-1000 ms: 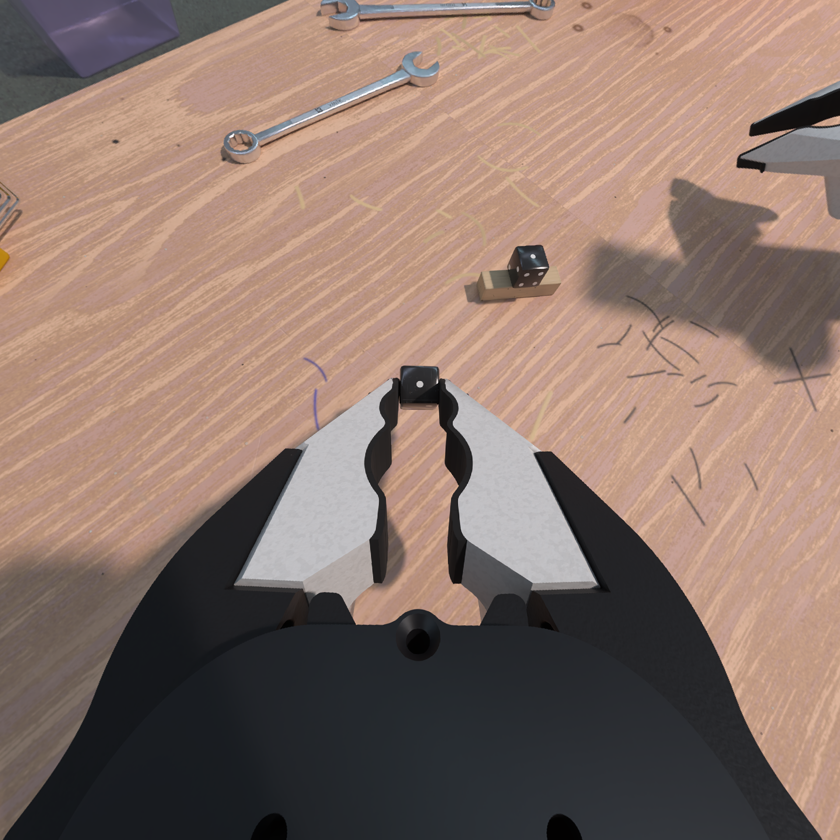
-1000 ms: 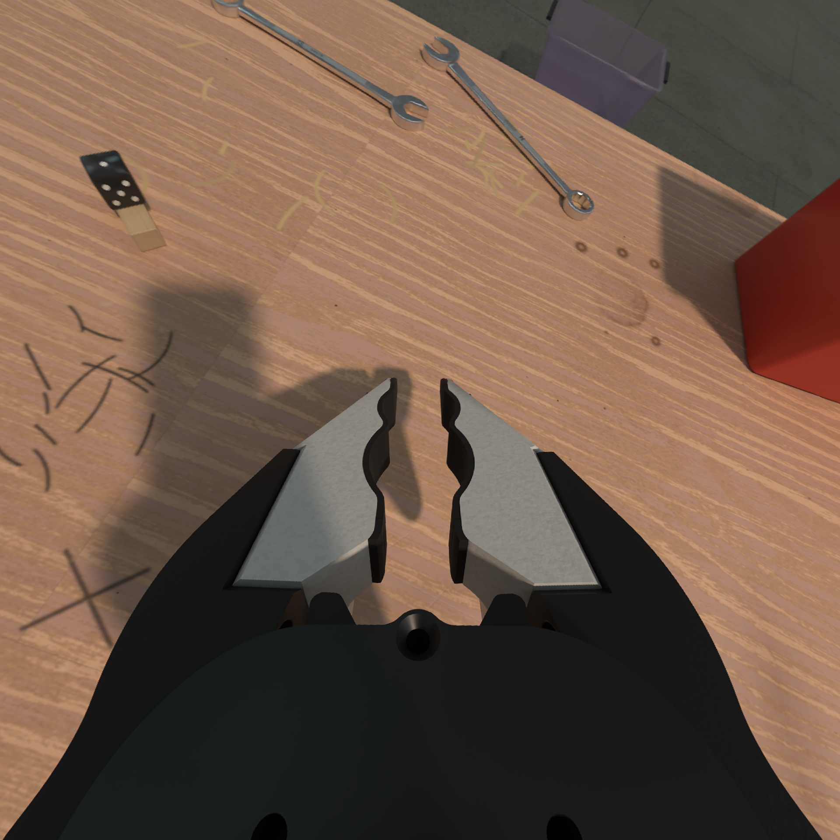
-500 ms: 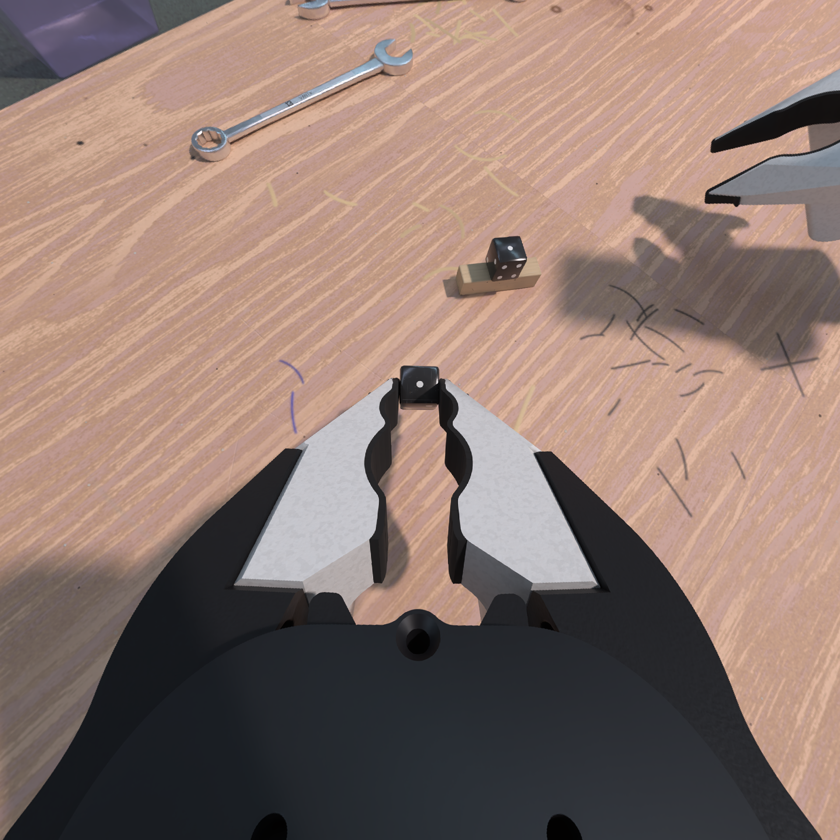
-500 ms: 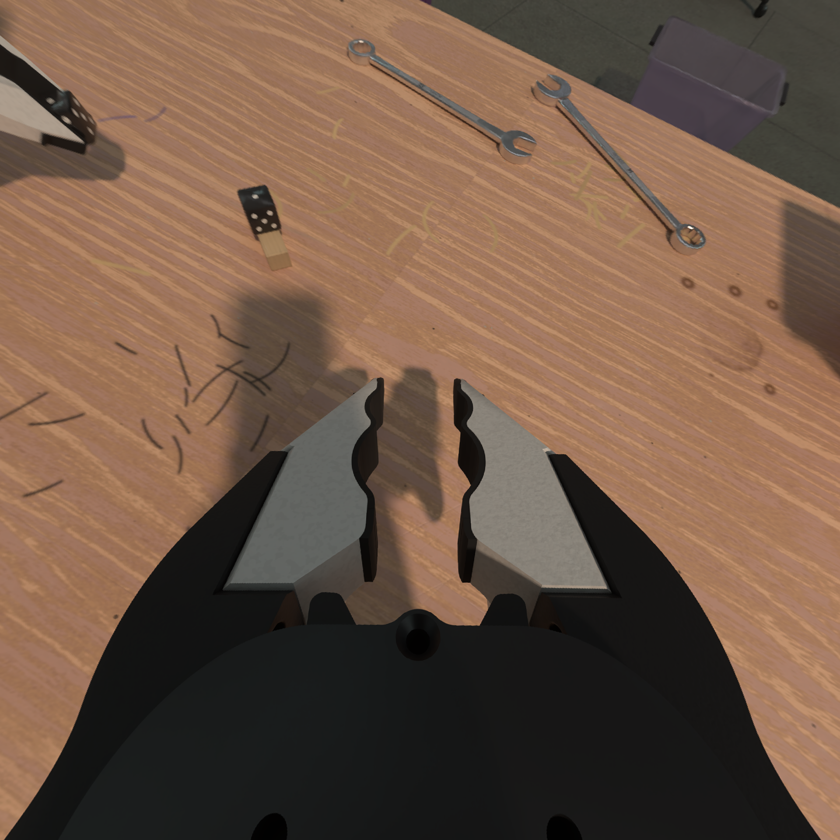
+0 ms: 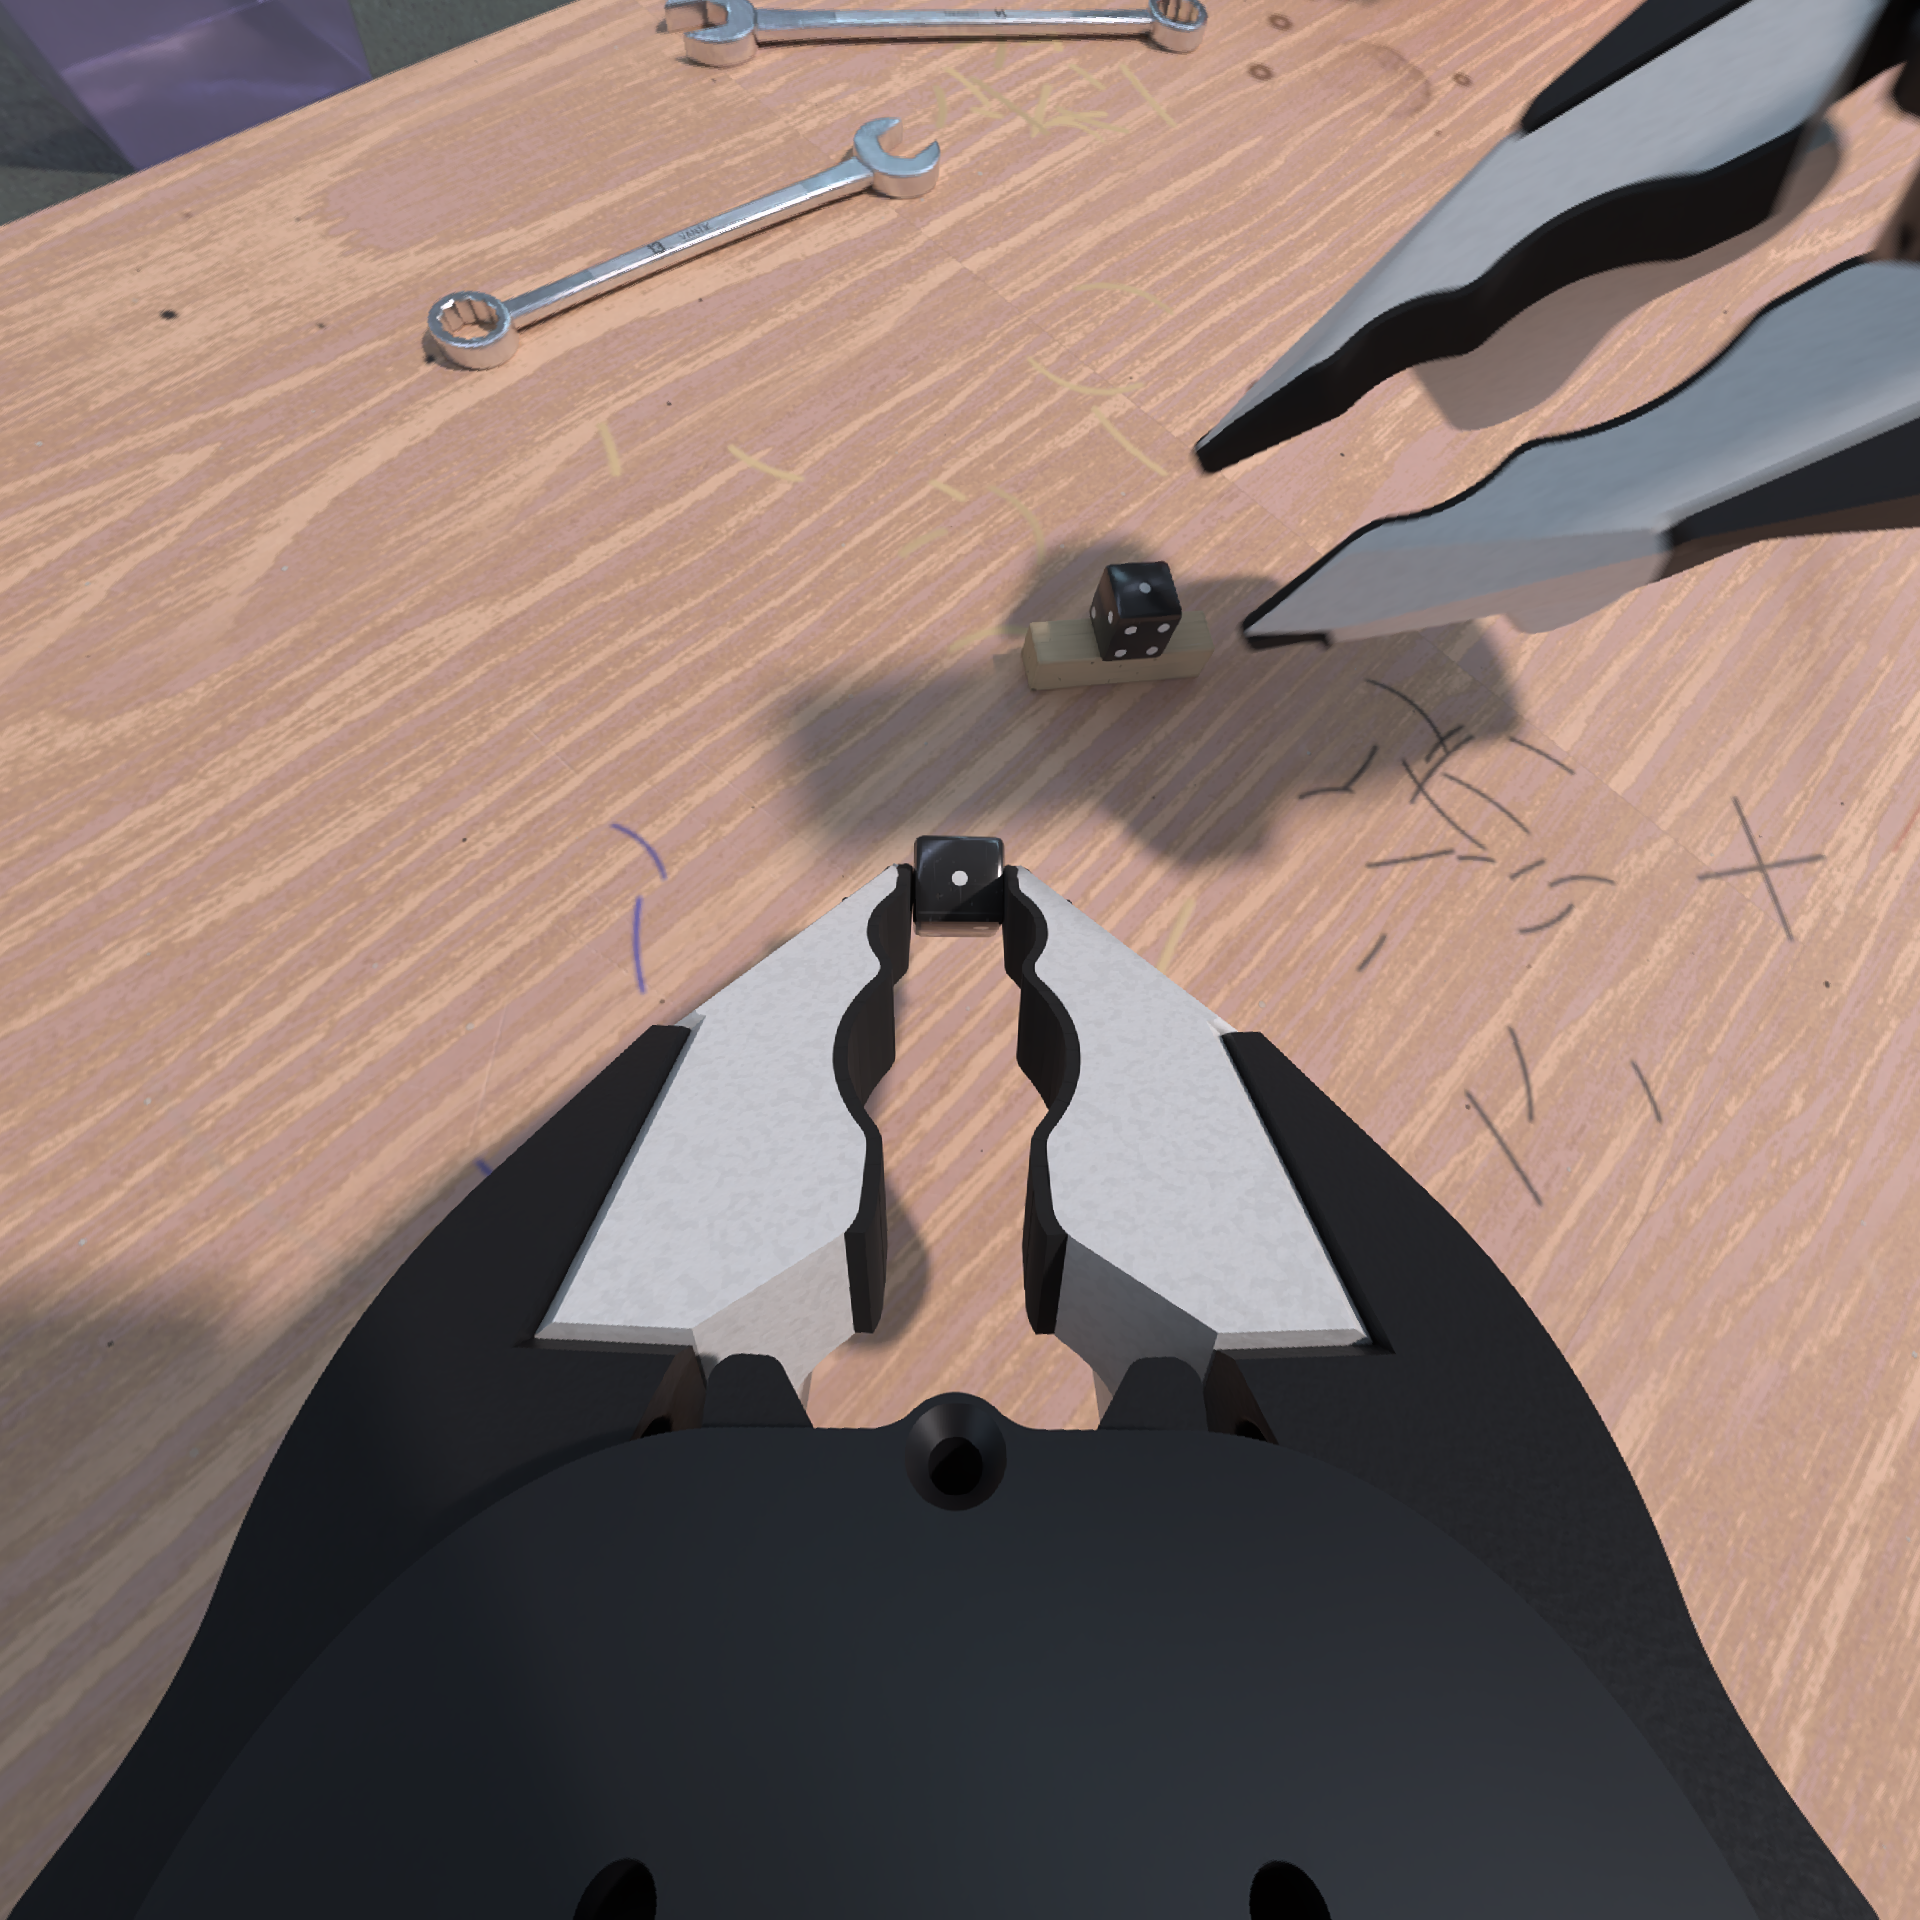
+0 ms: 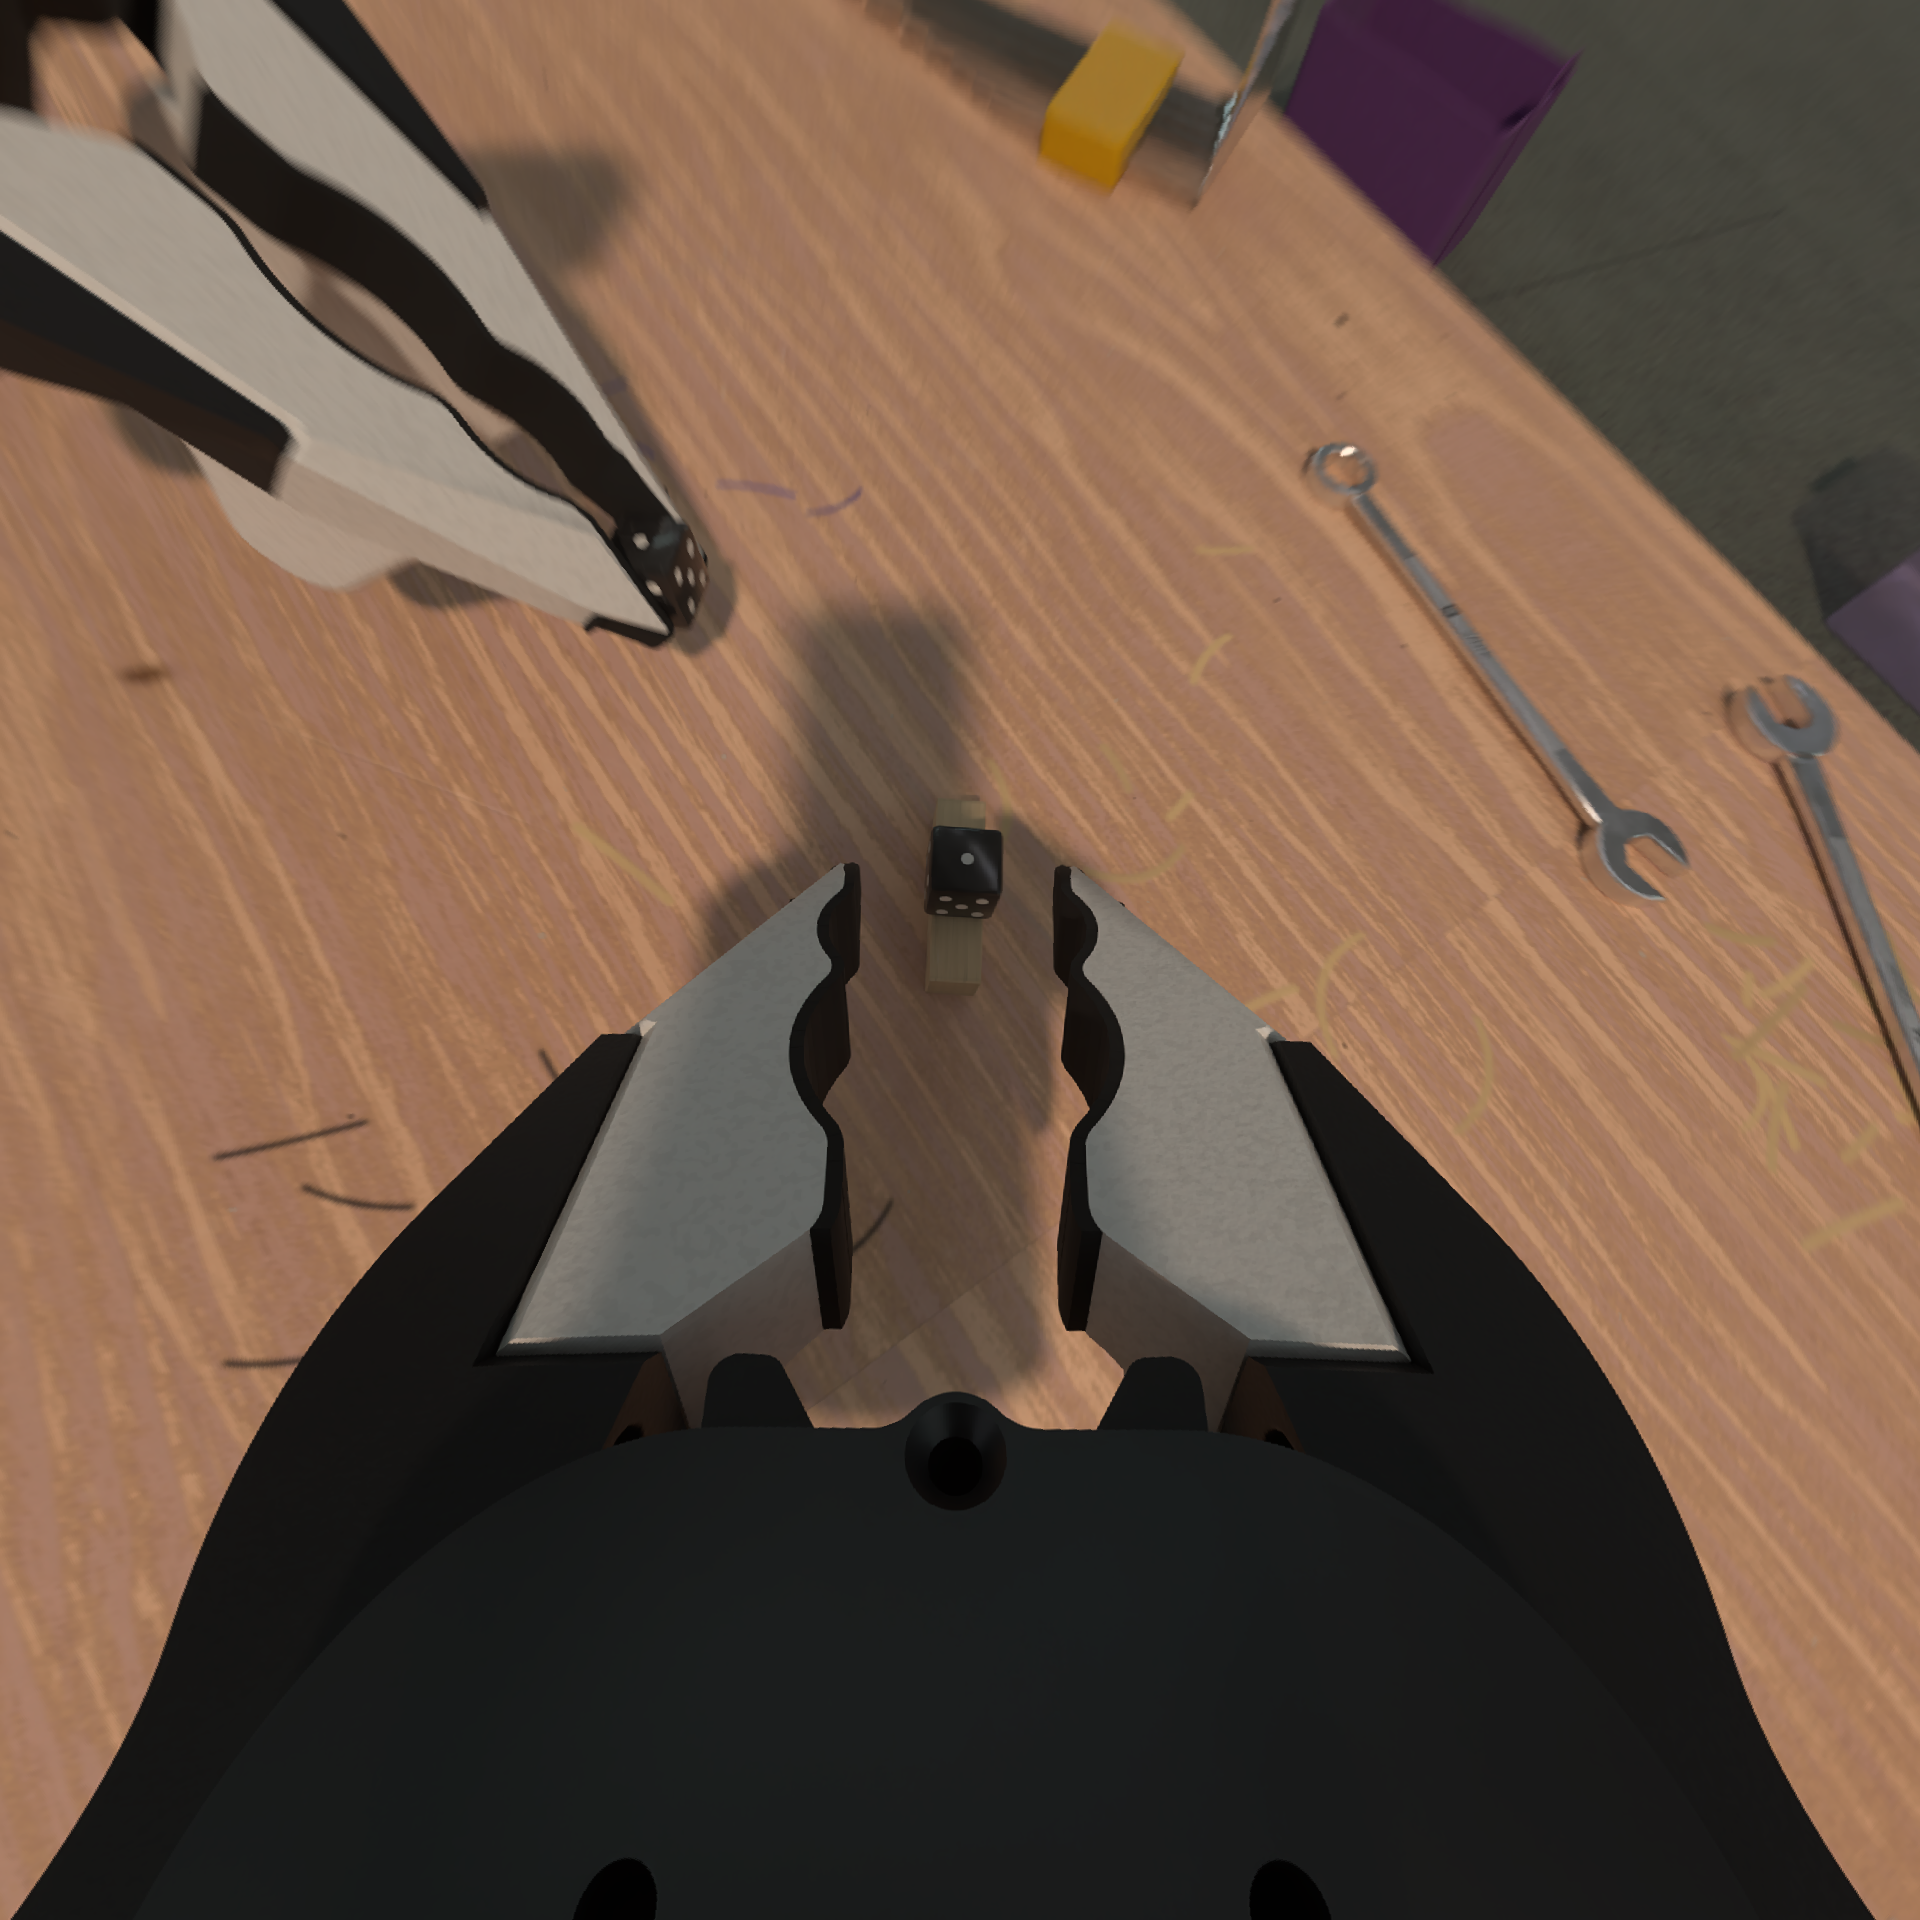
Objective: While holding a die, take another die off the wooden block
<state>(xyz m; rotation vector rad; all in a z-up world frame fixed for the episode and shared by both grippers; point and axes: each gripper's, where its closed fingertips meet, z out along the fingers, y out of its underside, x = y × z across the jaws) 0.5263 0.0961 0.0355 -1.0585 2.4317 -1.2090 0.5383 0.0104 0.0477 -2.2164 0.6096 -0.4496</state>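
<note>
My left gripper (image 5: 958, 894) is shut on a black die (image 5: 958, 888) held between its fingertips above the table; it also shows in the right wrist view (image 6: 665, 582) at upper left with its die (image 6: 673, 566). A second black die (image 5: 1136, 615) sits on a small wooden block (image 5: 1060, 657) on the table. In the right wrist view this die (image 6: 964, 871) on the block (image 6: 954, 961) lies just ahead of my open, empty right gripper (image 6: 956, 883), between the lines of its fingertips. The right gripper (image 5: 1231, 540) shows in the left wrist view, tips just right of the block.
Two silver wrenches (image 5: 675, 244) (image 5: 935, 19) lie on the wooden table (image 5: 312, 675) beyond the block; they show at right in the right wrist view (image 6: 1496, 675) (image 6: 1839, 831). A yellow block (image 6: 1107, 104) and a purple bin (image 6: 1423, 114) stand at the far edge.
My right gripper has swung toward the block and opened wider; the die on the block now lies just ahead of its tips. My left gripper still holds its die.
</note>
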